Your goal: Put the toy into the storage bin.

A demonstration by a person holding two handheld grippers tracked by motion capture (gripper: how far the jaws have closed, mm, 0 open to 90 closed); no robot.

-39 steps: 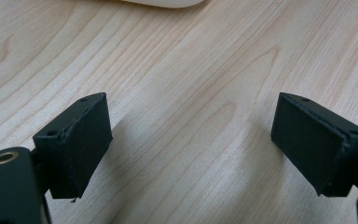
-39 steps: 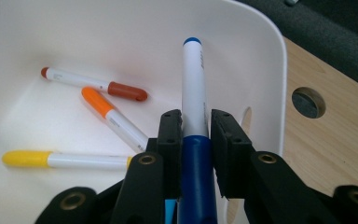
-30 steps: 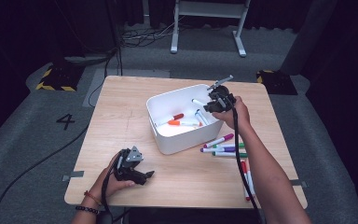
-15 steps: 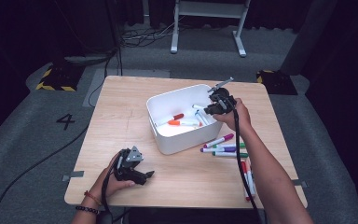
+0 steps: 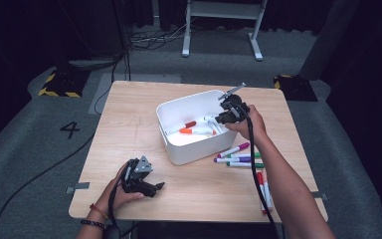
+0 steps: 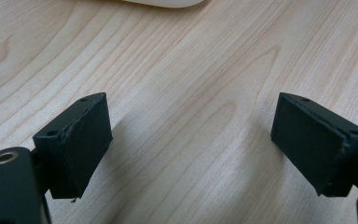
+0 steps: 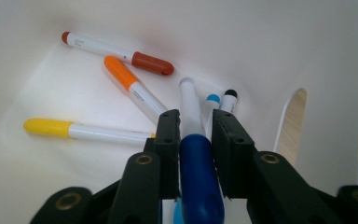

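Note:
My right gripper is shut on a blue-capped marker and holds it inside the white bin at the bin's right end. On the bin floor lie a brown-capped marker, an orange one, a yellow one, and two more with light blue and black ends. My left gripper rests open on the bare wood near the table's front left, with nothing between its pads.
Several markers in purple, green and pink lie on the table right of the bin, and two more near the right forearm. The bin's side wall has a handle cutout. A grey stand sits beyond the table.
The right gripper has moved slightly further over the bin's right end with the marker still in it. The left gripper has stayed put.

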